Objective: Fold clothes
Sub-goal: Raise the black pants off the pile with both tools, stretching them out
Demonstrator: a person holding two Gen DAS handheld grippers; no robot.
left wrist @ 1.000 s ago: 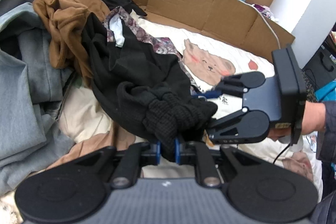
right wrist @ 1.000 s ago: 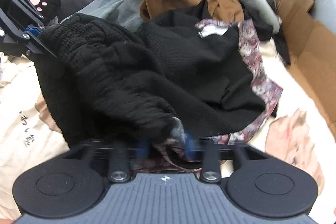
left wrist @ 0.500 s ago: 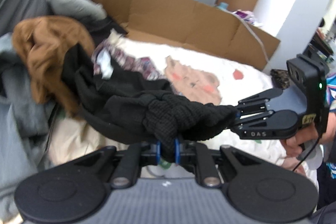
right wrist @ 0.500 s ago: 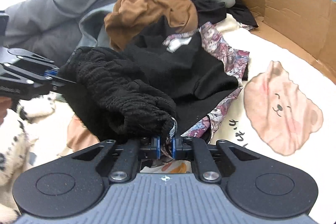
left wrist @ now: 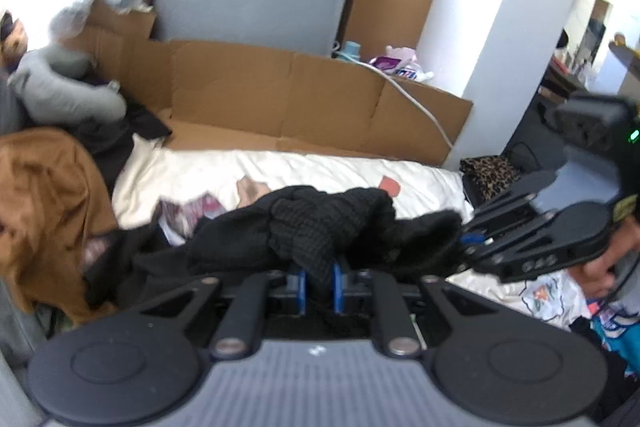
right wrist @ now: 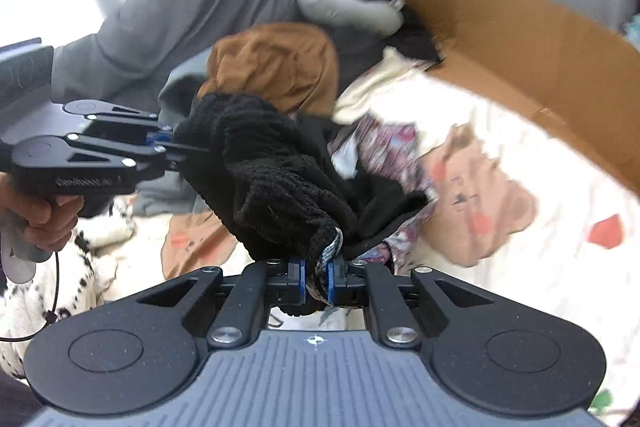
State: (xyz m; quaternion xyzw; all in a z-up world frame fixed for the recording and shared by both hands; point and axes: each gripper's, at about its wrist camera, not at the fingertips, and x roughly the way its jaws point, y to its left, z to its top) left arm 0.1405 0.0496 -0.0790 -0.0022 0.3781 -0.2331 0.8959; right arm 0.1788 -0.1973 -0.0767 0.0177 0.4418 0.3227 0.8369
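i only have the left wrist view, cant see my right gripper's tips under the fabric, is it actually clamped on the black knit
Observer: Yes. In the right wrist view the right gripper is shut on a bunched edge of the black knit garment.
Operator: anything else caught in it
Observer: A grey-white strip of fabric sits between the pads with the knit.
Operator: whats left of my left gripper
Observer: A grey pillow lies behind the left gripper, which is also shut on the knit.
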